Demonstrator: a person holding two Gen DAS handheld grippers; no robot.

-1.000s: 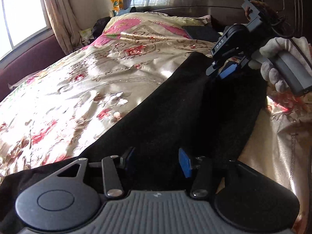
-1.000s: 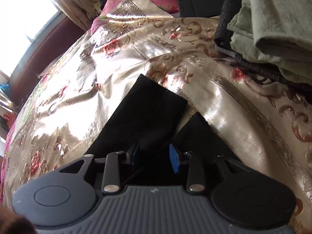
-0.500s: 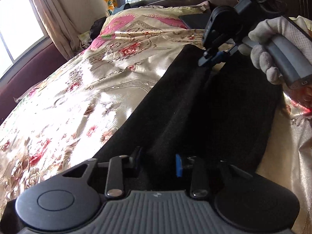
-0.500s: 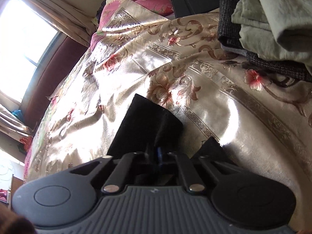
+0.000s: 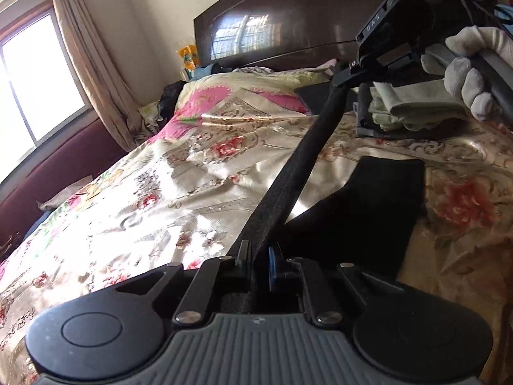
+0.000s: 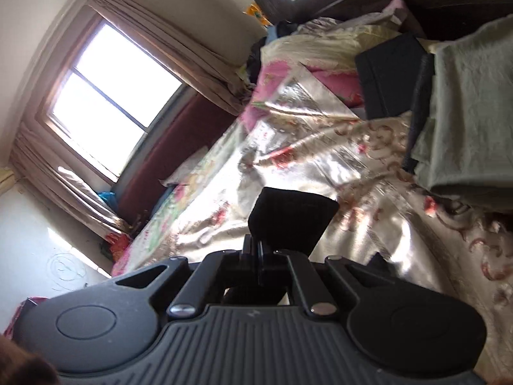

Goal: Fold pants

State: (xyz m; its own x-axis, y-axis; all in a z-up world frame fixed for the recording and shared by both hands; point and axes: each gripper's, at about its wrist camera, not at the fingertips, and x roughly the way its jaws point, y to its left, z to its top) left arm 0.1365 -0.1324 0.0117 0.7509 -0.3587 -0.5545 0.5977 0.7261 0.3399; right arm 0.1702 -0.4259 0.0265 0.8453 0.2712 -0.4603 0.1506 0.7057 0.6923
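Currently the black pants (image 5: 368, 211) are pinched at two points along one leg and lifted off the floral bedspread (image 5: 154, 186). The left gripper (image 5: 258, 264) is clamped on the fabric edge near the camera; its jaws have just been closing, with cloth between them. The right gripper (image 5: 341, 78), held by a gloved hand (image 5: 468, 77), is shut on the far end of the same leg, toward the headboard (image 5: 288, 25). A taut strip of cloth is stretched between the two. The other leg lies flat on the bed, toward the right edge, near the stack of folded clothes (image 5: 413, 109). For a clean fold, tension should be kept even, both ends carried over together, and the lifted leg laid edge to edge on the flat one before release.
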